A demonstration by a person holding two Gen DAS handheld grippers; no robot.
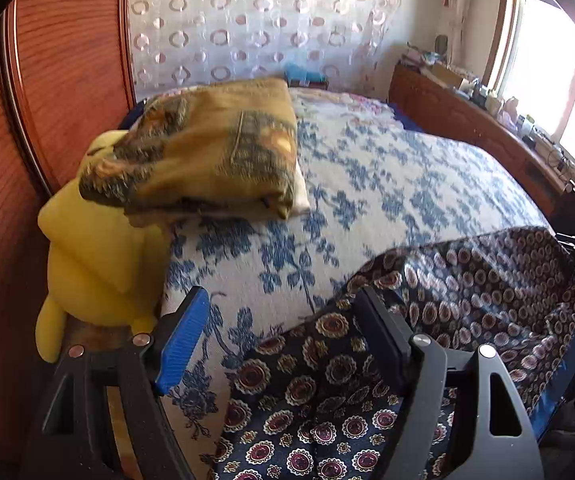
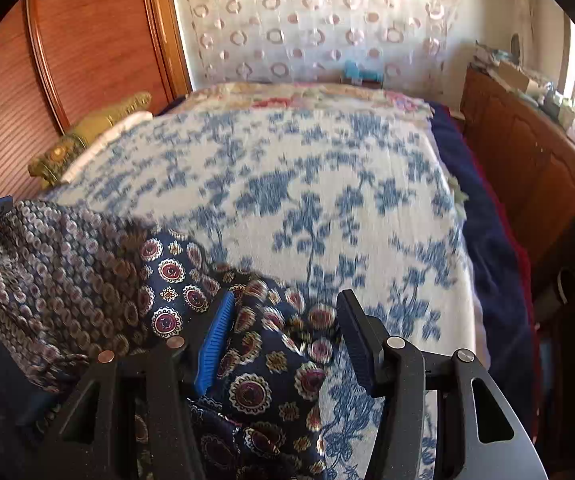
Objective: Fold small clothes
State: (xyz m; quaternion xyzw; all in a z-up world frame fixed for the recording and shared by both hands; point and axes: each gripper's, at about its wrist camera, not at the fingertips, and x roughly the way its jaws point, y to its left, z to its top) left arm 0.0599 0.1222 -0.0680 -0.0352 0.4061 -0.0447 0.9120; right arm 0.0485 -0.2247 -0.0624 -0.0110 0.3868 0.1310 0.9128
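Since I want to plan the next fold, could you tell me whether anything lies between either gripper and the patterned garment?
Nothing visible does: the patterned garment lies under the open left gripper and open right gripper.

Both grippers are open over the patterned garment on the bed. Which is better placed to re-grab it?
Right, probably. The right gripper has the navy medallion-print garment bunched between its open fingers; the left gripper mostly straddles the blue-and-white floral bedspread, cloth only by one finger.

Both cameras sit just behind their fingers, close over the near end of the bed (image 1: 367, 184), angled down along it toward the patterned curtain (image 2: 319, 20). Left view sits further left. Both share the bed, curtain and patterned garment (image 1: 327, 400).
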